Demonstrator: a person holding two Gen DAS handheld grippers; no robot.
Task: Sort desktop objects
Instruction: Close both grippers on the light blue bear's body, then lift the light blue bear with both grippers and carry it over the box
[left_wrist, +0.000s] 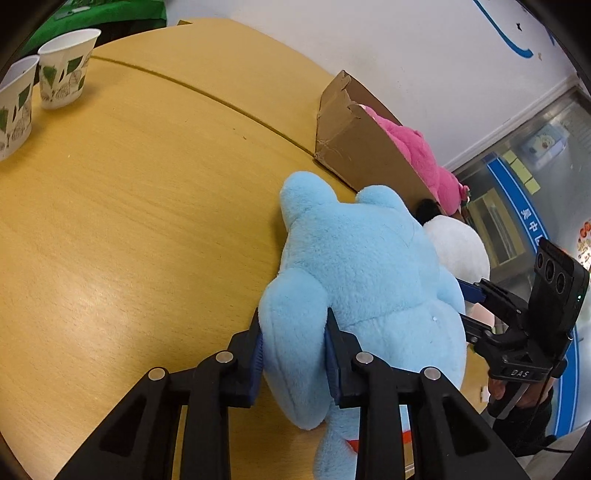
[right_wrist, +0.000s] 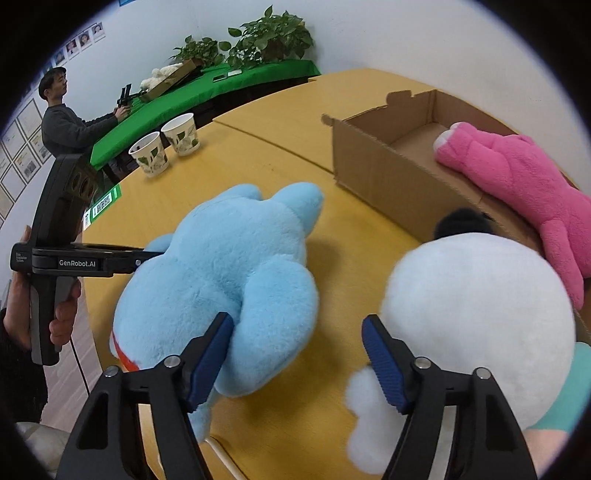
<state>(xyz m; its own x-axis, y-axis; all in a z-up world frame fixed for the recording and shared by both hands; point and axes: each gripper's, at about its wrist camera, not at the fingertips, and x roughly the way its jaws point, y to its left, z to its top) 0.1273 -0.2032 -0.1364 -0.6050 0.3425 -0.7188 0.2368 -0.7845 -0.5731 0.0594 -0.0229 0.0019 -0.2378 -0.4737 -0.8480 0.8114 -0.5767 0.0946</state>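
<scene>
Now the left gripper (left_wrist: 294, 341) pinches the blue plush's (left_wrist: 362, 266) limb, while the right gripper's (right_wrist: 299, 354) spread jaws flank another limb.

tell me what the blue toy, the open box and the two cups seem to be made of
Blue toy: soft plush, fuzzy nap, dents under the pads.
Box: brown corrugated cardboard, matte, torn ragged edges.
Cups: probably paper, thin white walls with green leaf print.

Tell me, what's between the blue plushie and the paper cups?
Nothing: only bare wooden table lies between the blue plushie and the paper cups, clearest in the right wrist view.
</scene>
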